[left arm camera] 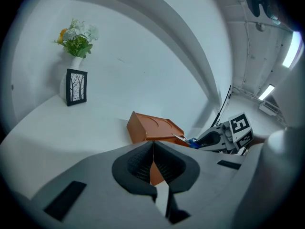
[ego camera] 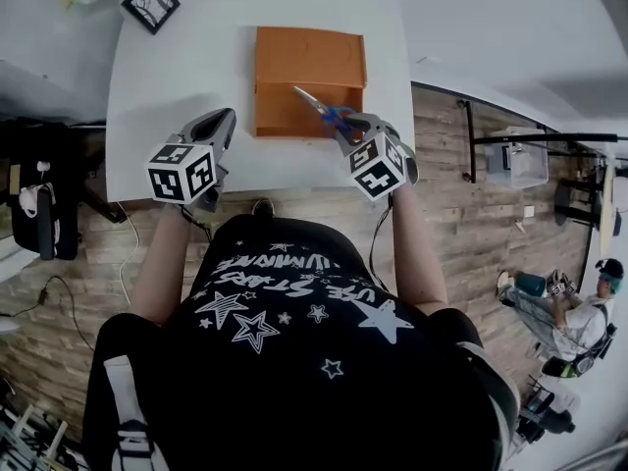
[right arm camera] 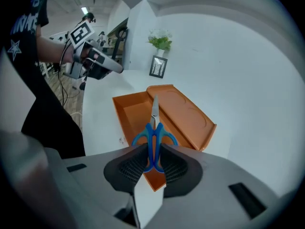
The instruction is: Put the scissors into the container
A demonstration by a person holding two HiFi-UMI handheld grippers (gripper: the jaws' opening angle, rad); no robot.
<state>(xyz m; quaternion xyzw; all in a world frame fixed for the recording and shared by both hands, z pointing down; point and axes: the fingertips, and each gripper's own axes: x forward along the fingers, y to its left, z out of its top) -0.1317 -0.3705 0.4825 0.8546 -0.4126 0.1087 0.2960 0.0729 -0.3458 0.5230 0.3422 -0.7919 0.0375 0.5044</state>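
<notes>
Blue-handled scissors with closed silver blades are clamped by their handles in my right gripper, blades pointing forward. They hang above the near right part of the open orange container, whose hinged lid stands open behind it. The container lies on the white table. My left gripper is shut with nothing between its jaws, held over the table's near edge left of the container.
A black picture frame and a vase of flowers stand at the table's far left corner. Wooden floor lies right of the table, where a seated person and shelving are.
</notes>
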